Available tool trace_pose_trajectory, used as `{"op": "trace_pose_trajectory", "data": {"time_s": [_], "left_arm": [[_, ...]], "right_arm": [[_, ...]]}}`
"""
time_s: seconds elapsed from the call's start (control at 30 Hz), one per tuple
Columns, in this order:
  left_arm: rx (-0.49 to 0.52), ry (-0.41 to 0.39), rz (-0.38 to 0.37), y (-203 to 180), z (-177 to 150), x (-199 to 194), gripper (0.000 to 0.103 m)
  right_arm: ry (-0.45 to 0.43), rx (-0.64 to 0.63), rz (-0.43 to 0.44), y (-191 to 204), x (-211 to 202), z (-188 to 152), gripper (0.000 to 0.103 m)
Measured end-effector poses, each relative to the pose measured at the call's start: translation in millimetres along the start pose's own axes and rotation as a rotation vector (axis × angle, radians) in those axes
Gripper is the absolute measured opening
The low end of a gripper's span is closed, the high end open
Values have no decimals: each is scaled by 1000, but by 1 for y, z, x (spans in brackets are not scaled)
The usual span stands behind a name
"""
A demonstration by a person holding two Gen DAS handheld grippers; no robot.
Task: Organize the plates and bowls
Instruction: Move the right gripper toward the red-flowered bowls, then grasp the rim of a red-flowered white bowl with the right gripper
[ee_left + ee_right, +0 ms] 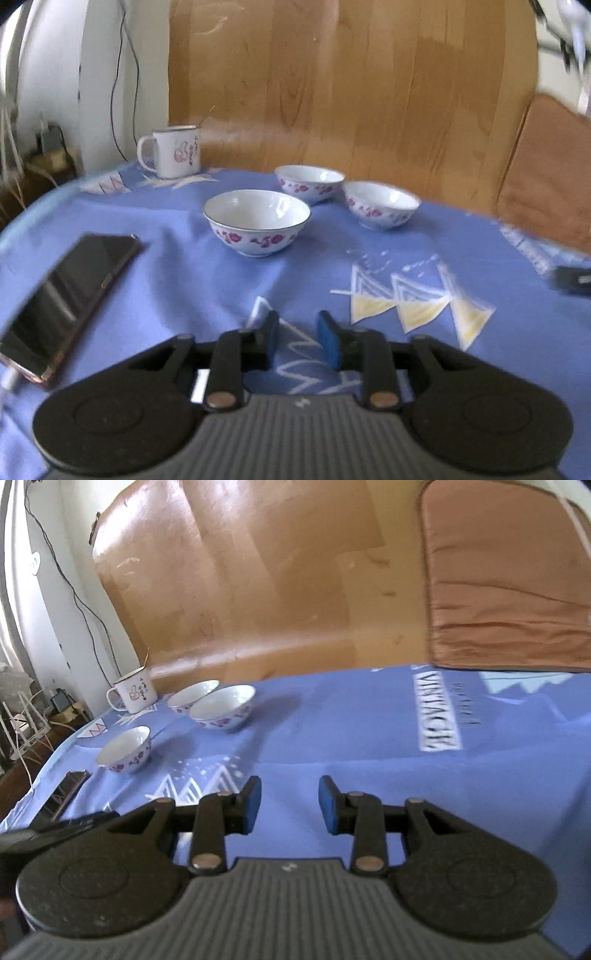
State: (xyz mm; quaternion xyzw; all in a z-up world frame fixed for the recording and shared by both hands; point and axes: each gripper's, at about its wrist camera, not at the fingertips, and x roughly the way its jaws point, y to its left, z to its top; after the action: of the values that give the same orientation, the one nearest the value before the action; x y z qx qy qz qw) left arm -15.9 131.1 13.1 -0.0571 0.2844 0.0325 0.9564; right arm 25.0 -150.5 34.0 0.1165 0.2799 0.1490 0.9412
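Left wrist view looks across a table covered by a blue tablecloth [177,229] printed with white and yellow triangles. The left tool [297,338] hangs low over the cloth with its blue pads a narrow gap apart and nothing between them. Ahead of it stand three white bowls with purple flower bands, all upright. The nearest bowl [256,221] sits alone toward the middle. Behind it and to the right, the far bowl [309,182] and the right-hand bowl [380,205] stand just beside each other; whether their rims touch cannot be told. A white enamel mug [176,153] with a handle on its left stands at the back left corner, apart from the bowls. A dark smartphone [70,302] lies flat on the cloth at the left, well apart from the nearest bowl. A wooden headboard-like panel [351,92] rises behind the table, with a brown cushion [546,177] at the right.

Right wrist view shows the right tool [290,805] over a bare stretch of the same cloth, its pads parted somewhat wider, also gripping nothing. All three bowls lie to its left, well apart from it: one bowl near the left edge of the table, and the other two overlapping in this view beside the mug. No plates are visible in either view.
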Motion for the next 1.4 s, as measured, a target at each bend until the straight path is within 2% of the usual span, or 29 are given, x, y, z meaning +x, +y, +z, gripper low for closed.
{"op": "trace_pose_trajectory", "data": {"time_s": [0.17,0.3,0.37,0.4,0.67,1.4], "left_arm": [[0,1,-7,-1,-1,1,27],[-25,-5,-31,6,-3,-1,30],[-27,-7,-33,6,-3,0,31],[-22,-8,-30,5,-3,-1,31],[-21,-3,-37,4,-2,1,42],[-33,4,-48,4,-3,1,49]], "right_arm": [[10,55,16,9,34,7,38],[45,64,-6,7,50,-11,38],[17,52,-3,8,43,-9,45],[38,60,-10,7,44,-9,45],[40,57,-6,9,45,-10,45],[52,57,16,8,51,-10,48]]}}
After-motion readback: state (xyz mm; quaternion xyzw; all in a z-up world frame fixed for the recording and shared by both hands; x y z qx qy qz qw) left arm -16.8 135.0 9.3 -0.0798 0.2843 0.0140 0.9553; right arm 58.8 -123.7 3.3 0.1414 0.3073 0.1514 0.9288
